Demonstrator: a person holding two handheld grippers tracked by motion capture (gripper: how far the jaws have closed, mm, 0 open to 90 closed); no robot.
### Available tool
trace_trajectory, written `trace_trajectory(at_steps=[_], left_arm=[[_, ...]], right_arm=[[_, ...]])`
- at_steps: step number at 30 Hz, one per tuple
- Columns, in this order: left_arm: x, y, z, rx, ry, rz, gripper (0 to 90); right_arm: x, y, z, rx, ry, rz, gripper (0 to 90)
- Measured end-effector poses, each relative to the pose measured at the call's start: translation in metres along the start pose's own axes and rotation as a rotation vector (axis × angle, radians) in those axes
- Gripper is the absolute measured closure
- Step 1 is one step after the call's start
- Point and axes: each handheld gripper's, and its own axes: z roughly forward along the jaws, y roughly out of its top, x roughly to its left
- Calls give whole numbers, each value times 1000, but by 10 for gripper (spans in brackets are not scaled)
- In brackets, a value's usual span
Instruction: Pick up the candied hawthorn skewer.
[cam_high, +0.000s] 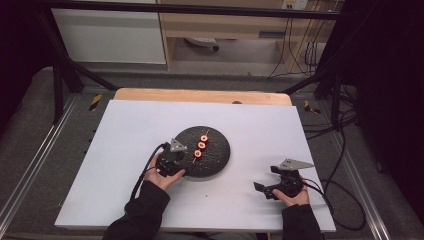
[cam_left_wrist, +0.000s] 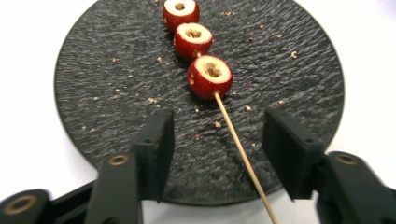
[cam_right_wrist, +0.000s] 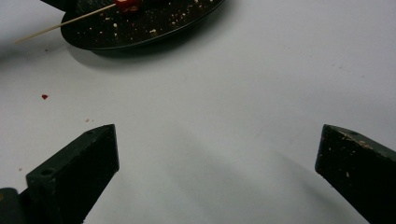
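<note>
A white table top (cam_high: 135, 150) is seen from the high view, with a round black slate plate (cam_high: 220, 160) lying near its middle. On the plate three hollowed red fruits (cam_left_wrist: 209, 77) are threaded in a row on a thin wooden skewer (cam_left_wrist: 243, 154) (crumbs are scattered over the dark surface around them). The bare end of the skewer runs past the plate's near rim, as the left gripper view shows.

The left gripper (cam_high: 186, 161) is held at the near-left edge of the plate. Its jaws are spread apart above the plate, one on each side of the skewer's bare shaft, and neither is seen touching it. The nearest fruit lies just ahead of the jaws.

The right gripper (cam_high: 265, 180) is held over bare table, well apart from the plate and to its right. Its jaws are spread wide with nothing between them. In the right gripper view the plate's rim (cam_right_wrist: 140, 39) and the skewer's free end (cam_right_wrist: 56, 25) are seen farther off, and a small red speck (cam_right_wrist: 45, 96) is seen on the table.
</note>
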Motion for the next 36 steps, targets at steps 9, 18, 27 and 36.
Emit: trace_trajectory(at_steps=[9, 18, 27, 36], left_arm=[[-11, 8, 14, 82, 44, 9, 718], [-16, 12, 19, 107, 79, -6, 816], [-14, 11, 18, 91, 109, -31, 878], [-6, 2, 0, -3, 76, -28, 881]], right_arm=[[0, 0, 0, -1, 2, 3, 6], [0, 0, 0, -2, 4, 3, 6], [0, 0, 0, -2, 4, 1, 6], [0, 0, 0, -4, 4, 3, 6]])
